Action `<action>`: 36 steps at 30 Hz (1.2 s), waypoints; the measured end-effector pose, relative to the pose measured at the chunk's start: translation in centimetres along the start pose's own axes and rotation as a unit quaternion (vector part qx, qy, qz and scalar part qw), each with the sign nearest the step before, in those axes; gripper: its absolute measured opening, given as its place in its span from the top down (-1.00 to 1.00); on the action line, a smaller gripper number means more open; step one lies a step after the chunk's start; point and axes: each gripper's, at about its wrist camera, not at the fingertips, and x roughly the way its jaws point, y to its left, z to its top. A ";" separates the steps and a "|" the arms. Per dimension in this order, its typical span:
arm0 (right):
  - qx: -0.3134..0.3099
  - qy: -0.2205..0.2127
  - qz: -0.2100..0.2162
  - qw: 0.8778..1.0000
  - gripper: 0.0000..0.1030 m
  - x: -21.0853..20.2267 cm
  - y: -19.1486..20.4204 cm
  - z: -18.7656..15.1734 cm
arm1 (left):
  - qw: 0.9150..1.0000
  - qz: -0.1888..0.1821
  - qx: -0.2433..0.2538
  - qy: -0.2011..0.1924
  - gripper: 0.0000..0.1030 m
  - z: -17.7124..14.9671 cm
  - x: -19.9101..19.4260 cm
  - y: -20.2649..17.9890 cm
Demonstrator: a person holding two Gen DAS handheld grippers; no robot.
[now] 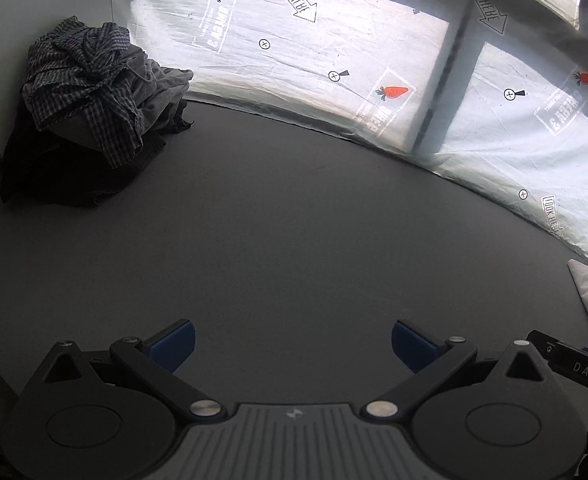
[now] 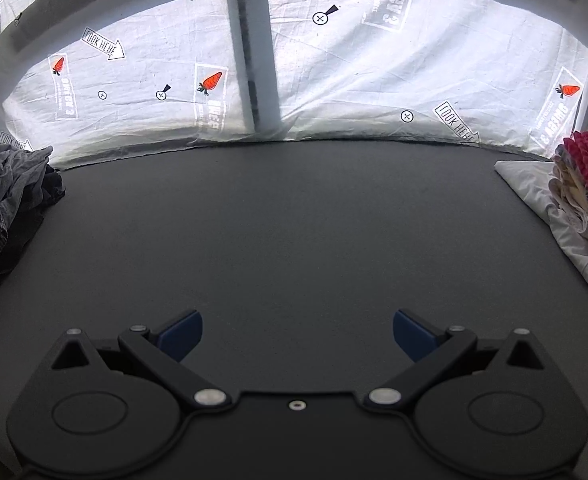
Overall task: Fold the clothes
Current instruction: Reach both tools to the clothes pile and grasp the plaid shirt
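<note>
Nearest me: left tool (image 1: pixel 291 344) w/ blue pads spread wide, nothing between them, hanging over bare dark worktop (image 1: pixel 294 220). Right tool (image 2: pixel 298 336) same, jaws wide, empty. Clothes sit in two lots. Crumpled heap (image 1: pixel 89 92) at far left: checked shirt on top, grey and black cloth under it, all knotted up. At far right, a flatter stack (image 2: pixel 574 204), white fabric w/ a red knit on top; looks laid flat but can't tell if folded. I reckon it's all soft, light, floppy, prob. snags on itself. I'd pinch a loose hem or collar edge of the checked shirt, not the bunched middle, else I drag the whole lot.
</note>
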 end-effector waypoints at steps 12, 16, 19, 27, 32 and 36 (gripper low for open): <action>-0.072 -0.003 0.020 0.997 -1.00 6.8 12.1 6.6 | 0.985 0.100 -0.048 -0.133 -0.09 12.2 5.0 12.2; -0.088 0.008 0.001 0.996 -1.00 8.4 15.7 8.0 | 0.975 0.135 -0.045 -0.168 0.57 17.1 7.7 16.8; -0.081 0.017 -0.015 0.996 -1.00 9.7 17.2 8.8 | 0.969 0.160 -0.031 -0.185 0.57 20.0 9.8 18.8; -0.079 0.060 -0.049 0.994 -1.00 13.7 20.2 9.7 | 0.951 0.193 0.029 -0.242 0.17 25.0 15.3 21.5; -0.086 0.069 -0.028 0.993 -1.00 14.5 21.4 9.8 | 0.953 0.191 0.050 -0.232 0.42 27.3 18.0 22.2; -0.084 0.061 -0.011 0.995 -1.00 13.7 21.1 9.7 | 0.953 0.154 0.062 -0.255 1.00 27.4 16.6 20.4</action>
